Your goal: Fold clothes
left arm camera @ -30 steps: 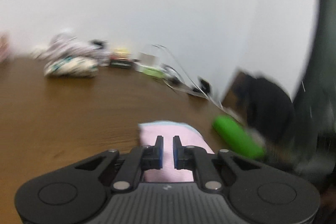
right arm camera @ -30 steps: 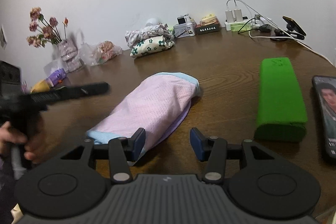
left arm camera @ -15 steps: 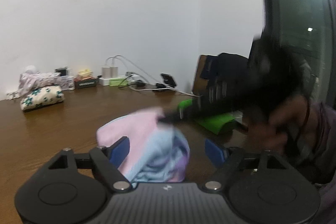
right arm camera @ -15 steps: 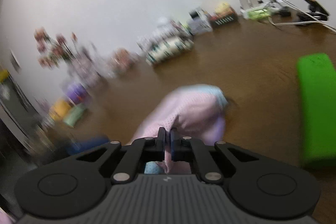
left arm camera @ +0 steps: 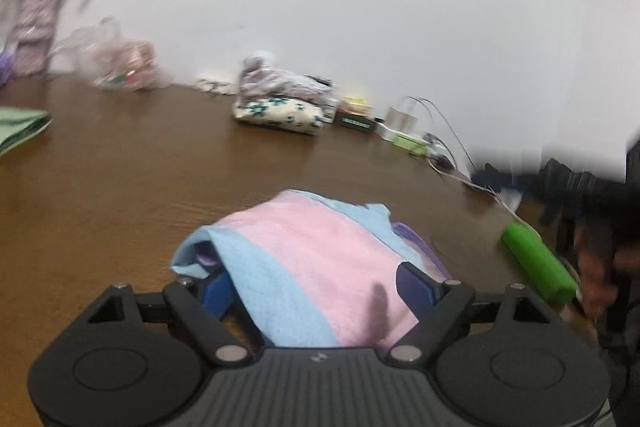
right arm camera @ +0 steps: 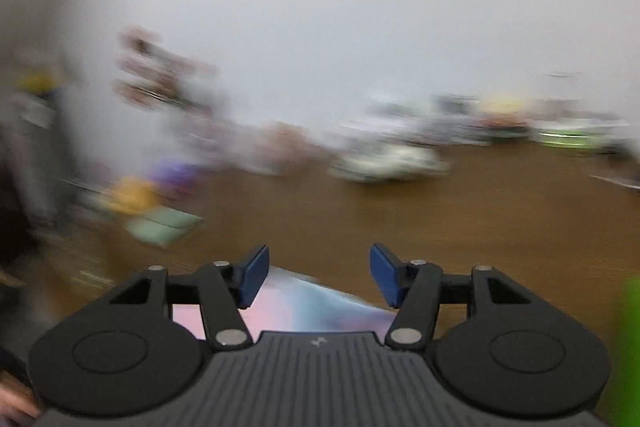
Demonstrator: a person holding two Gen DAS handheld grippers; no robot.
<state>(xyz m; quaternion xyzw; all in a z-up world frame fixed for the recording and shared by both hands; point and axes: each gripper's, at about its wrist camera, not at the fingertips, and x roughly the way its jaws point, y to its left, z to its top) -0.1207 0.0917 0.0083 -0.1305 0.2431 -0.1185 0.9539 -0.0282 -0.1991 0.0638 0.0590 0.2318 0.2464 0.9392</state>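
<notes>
A second ago the left gripper [left arm camera: 318, 285] was pinched shut; now its jaws are opening, spread around the pink-and-blue garment [left arm camera: 316, 267] bunched between them. The right gripper [right arm camera: 318, 275], clamped half a second back, is opening above the garment's edge. A green roll [left arm camera: 538, 263] lies right of the left tool on the table [left arm camera: 120, 187]; folded floral clothes [left arm camera: 280, 113] sit well ahead.

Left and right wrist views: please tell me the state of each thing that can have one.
Pink and blue garment: lying bunched on the table, partly folded.
Left gripper: jaws opening, garment between them, not pinched.
Right gripper: jaws opening, gripping nothing.
Floral clothes: folded, stacked by the wall.
</notes>
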